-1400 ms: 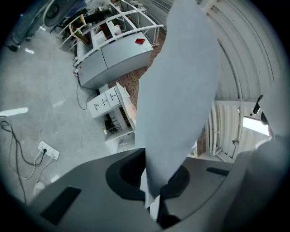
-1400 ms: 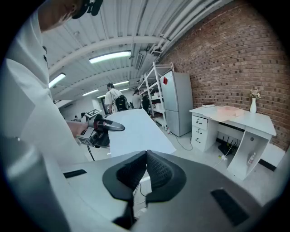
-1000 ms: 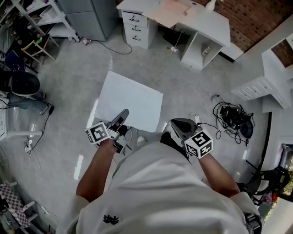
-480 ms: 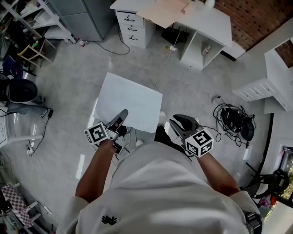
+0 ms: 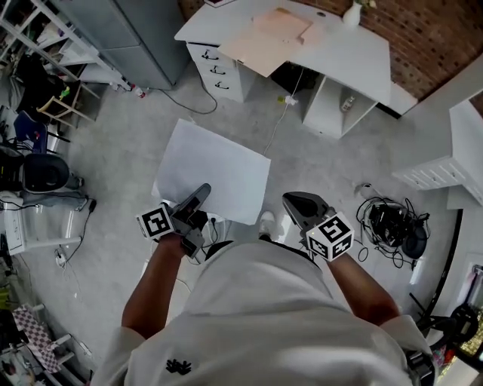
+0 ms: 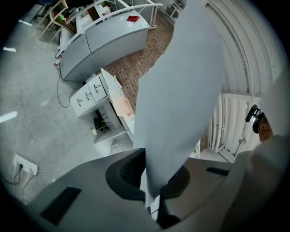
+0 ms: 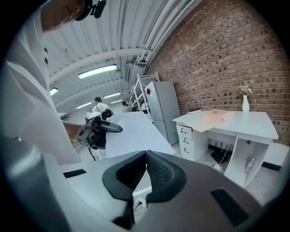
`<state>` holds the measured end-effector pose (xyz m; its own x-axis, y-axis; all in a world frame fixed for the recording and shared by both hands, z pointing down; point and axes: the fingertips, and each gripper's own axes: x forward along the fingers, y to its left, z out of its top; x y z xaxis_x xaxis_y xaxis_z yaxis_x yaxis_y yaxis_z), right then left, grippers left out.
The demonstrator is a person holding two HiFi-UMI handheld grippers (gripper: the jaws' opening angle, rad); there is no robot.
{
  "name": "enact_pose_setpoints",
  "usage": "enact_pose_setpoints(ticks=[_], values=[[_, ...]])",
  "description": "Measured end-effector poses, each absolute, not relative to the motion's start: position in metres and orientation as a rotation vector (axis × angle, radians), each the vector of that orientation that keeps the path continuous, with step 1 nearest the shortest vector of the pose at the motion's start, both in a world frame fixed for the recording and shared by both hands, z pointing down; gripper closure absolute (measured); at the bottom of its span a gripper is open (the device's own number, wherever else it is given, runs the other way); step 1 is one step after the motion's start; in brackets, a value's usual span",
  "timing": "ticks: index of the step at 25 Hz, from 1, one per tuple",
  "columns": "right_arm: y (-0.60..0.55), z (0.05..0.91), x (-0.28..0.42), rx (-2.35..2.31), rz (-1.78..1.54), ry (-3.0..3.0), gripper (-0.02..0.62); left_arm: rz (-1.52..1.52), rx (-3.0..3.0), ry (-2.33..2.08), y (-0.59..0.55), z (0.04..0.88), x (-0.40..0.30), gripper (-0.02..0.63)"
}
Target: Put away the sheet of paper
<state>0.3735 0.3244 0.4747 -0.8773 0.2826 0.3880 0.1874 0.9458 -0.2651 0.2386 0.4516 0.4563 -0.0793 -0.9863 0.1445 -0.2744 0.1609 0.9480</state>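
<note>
Now the left tool (image 5: 202,190) is pinched tight on the sheet of paper (image 5: 215,170). It grips the paper at the edge farthest from the white surface (image 5: 339,56). The big white sheet sticks out from the tool toward the surface, up in the air over the grey floor (image 5: 128,136). It is well apart from the surface and touches nothing but the tool. In the left gripper view the paper stands up tall out of the closed jaws and hides much of the room.

The right tool (image 5: 296,202) is shut too, its two dark pads pressed together with nothing between them. It is near the paper but does not touch it, and it also points toward the surface.

On top of the surface lies a flat pale pink board (image 5: 266,39), and a small white vase (image 5: 349,11) stands at its far edge. Drawers (image 5: 213,64) sit under one end of the surface. A bundle of black cables (image 5: 391,220) lies on the floor, off to one side of the surface.
</note>
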Motion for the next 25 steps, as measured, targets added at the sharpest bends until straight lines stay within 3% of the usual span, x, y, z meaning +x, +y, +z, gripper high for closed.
enact_pose_setpoints(ticks=[16,25], values=[[0.194,0.483,0.319,-0.151,0.358,-2.698,0.566,-0.961,1.379,-1.456,0.296,0.436,0.132,0.583],[0.115,0.480,0.216,0.056,0.392,-2.653,0.566,-0.967,1.448,-1.314,0.190,0.443,0.006,0.583]])
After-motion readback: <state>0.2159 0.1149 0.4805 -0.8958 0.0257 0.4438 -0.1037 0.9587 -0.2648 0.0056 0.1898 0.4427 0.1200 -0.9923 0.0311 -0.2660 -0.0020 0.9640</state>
